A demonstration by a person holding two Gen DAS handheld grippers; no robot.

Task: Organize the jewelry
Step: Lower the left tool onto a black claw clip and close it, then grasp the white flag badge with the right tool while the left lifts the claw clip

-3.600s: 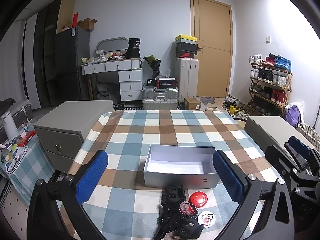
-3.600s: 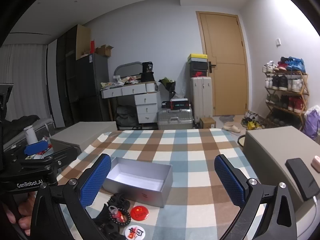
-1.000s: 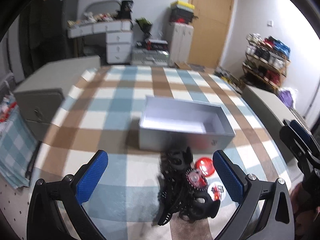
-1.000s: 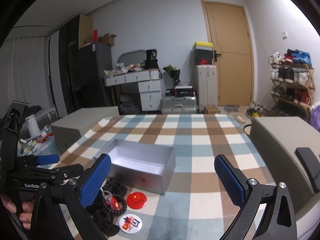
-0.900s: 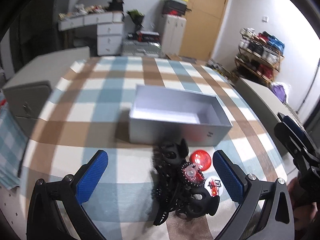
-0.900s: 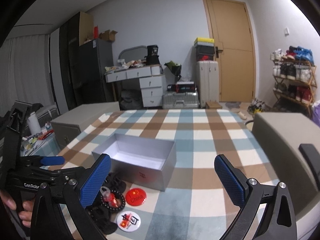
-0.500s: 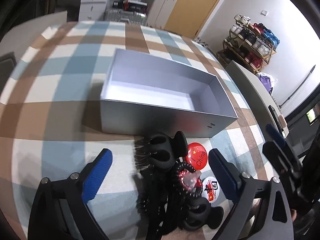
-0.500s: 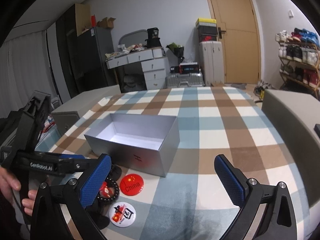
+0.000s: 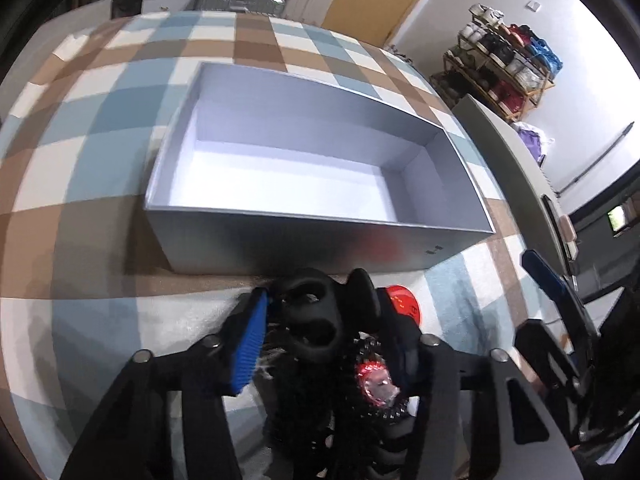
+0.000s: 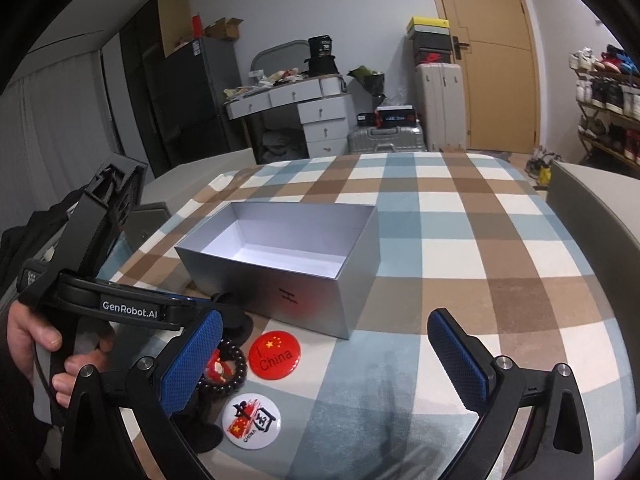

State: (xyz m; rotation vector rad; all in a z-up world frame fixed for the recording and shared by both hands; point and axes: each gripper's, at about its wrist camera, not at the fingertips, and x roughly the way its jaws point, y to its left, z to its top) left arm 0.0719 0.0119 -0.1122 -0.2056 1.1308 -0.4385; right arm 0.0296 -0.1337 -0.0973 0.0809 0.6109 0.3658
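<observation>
The worktop (image 10: 460, 240) wears a checked cloth of blue, brown and white. The box (image 10: 304, 284) is silver outside, white inside. One badge (image 10: 275, 355) is red with yellow stars, another badge (image 10: 251, 421) white. The hair clip (image 9: 316, 320) is black.

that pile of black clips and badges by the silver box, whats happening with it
A person is sorting accessories into the open silver box, whose floor is bare. The left hand-held gripper has closed around a black hair claw clip at the pile's edge. The right hand-held gripper hangs open above the tablecloth. The red China badge, white badge and bead bracelet lie outside the box.
</observation>
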